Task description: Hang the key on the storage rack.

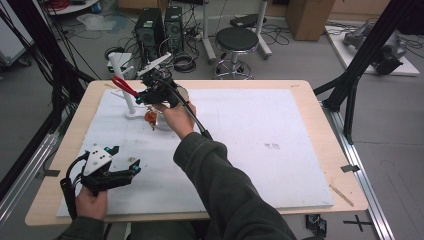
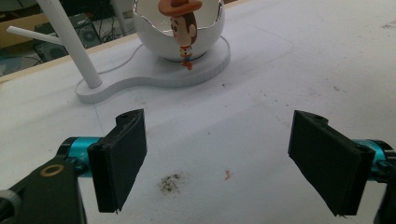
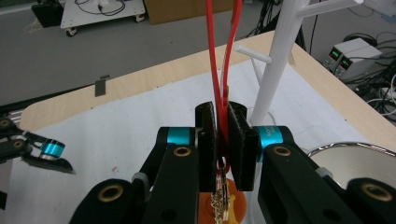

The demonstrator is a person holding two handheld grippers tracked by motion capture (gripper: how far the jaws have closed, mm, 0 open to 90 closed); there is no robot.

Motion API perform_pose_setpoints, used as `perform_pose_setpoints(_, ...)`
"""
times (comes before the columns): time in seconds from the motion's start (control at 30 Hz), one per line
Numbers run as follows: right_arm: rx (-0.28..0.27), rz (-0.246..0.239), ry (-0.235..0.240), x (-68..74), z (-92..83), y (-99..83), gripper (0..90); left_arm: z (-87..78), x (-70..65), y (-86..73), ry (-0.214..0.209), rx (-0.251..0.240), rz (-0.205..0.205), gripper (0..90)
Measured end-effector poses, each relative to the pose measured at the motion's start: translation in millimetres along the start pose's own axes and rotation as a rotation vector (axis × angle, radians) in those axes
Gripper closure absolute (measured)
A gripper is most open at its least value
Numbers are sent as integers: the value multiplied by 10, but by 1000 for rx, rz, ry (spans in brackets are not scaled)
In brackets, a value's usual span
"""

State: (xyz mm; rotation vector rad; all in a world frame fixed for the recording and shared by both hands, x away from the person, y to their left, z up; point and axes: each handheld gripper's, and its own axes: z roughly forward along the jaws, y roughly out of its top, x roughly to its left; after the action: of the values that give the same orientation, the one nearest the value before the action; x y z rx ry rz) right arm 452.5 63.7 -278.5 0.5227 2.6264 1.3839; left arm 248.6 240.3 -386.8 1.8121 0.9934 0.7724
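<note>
A red strap [image 3: 219,60] sits between black jaws with turquoise collars. The cowboy figure [image 2: 183,28] wears an orange-brown hat at 12 o'clock before the white stand [image 2: 84,60] and white mat [image 1: 240,140].

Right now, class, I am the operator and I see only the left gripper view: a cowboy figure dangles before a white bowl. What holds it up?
Observer: The right tool is shut on a red strap; the cowboy figure hangs below it on a chain.
Operator: Where does the strap point?
Observer: Its loop sticks out toward the post of the white stand; whether they touch I cannot tell.
Operator: And where is my own tool?
Observer: The left tool sits near the front left corner of the table, apart from the stand.
</note>
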Motion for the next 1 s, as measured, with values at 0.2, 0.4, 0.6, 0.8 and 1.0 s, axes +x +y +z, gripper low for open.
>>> perform_pose_setpoints(0.2,11,10,-8,-7,127,11,832,1,1,0,3,-1,-1,199)
perform_pose_setpoints(0.4,19,1,-38,9,256,8,832,1,17,-3,3,1,2,199)
perform_pose_setpoints(0.6,39,16,-51,-7,372,-9,832,2,16,-4,2,2,1,199)
perform_pose_setpoints(0.8,64,34,-66,-28,474,-51,831,2,15,-3,0,2,3,199)
perform_pose_setpoints(1.0,88,35,-77,-35,558,-81,832,13,6,1,-2,0,5,199)
